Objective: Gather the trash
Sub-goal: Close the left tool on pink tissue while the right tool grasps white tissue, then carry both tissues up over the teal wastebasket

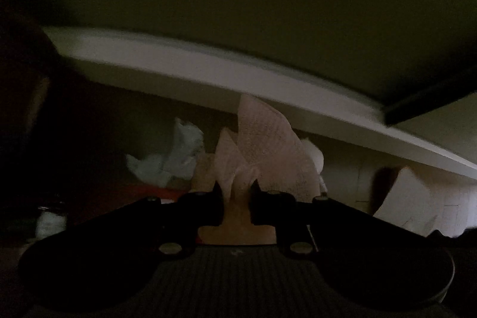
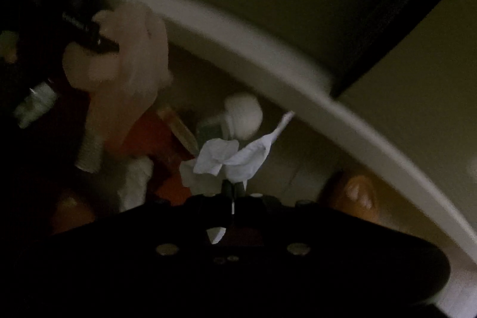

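Note:
The scene is dim. In the left wrist view my left gripper (image 1: 237, 192) is shut on a pale pink textured paper napkin (image 1: 262, 145), which fans upward past the fingertips. In the right wrist view my right gripper (image 2: 234, 188) is shut on a crumpled white tissue (image 2: 226, 160), and a thin twisted tail of it trails up to the right. The left gripper (image 2: 104, 43) also shows at the upper left of the right wrist view, with the pink napkin (image 2: 128, 64) hanging from it. Both grippers point steeply down.
A white baseboard (image 1: 208, 73) curves along an olive wall. Below lie another crumpled white tissue (image 1: 176, 160), a white paper sheet (image 1: 417, 198), a small white bottle (image 1: 50, 221), a red-orange item (image 2: 155, 133) and a round white object (image 2: 243, 115).

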`<state>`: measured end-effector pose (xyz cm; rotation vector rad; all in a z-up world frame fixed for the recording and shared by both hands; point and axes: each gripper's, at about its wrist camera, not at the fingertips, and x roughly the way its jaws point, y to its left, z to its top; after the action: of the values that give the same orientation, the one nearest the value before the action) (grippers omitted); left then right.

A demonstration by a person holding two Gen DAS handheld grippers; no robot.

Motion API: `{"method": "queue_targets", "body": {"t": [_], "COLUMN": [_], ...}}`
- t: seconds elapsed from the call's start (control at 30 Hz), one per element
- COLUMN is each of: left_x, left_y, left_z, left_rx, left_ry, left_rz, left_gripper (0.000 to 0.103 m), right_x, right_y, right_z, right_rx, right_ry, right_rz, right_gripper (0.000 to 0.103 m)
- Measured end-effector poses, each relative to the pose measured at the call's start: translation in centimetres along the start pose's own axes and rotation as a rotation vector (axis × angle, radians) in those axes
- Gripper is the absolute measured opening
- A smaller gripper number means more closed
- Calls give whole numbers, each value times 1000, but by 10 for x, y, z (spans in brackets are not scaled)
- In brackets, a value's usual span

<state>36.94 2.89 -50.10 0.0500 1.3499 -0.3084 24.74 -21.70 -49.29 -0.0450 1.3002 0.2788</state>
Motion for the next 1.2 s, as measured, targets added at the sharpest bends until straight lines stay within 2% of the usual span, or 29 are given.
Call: {"method": "queue_targets", "body": {"t": [0.03, 0.17, 0.37, 0.43, 0.57, 0.77, 1.0, 1.03, 1.2], "left_x": [2, -78, -214, -246, -314, -411, -527, -544, -626], "left_y": [-13, -7, 0, -4, -1, 11, 33, 40, 65], "left_z": [-1, -4, -9, -11, -27, -51, -74, -68, -81], "left_rx": [-2, -32, -92, -94, -101, -137, -197, -206, -243], "left_ry": [-18, -116, -251, -290, -379, -508, -678, -708, -837], "left_rz": [11, 23, 46, 64, 96, 128, 169, 179, 254], "left_gripper": [14, 14, 14, 14, 14, 14, 15, 15, 15], "right_x": [-16, -88, -182, -213, -277, -351, -445, -457, -515], "right_y": [1, 6, 24, 32, 49, 66, 112, 119, 163], "right_z": [4, 22, 39, 42, 47, 60, 77, 80, 93], "right_rx": [-8, -50, -155, -191, -269, -355, -488, -507, -603], "right_ry": [-28, -163, -315, -370, -492, -647, -854, -878, -1017], "right_rz": [4, 37, 68, 77, 93, 126, 151, 156, 194], "right_gripper": [0, 0, 0, 0, 0, 0, 0, 0, 0]}}
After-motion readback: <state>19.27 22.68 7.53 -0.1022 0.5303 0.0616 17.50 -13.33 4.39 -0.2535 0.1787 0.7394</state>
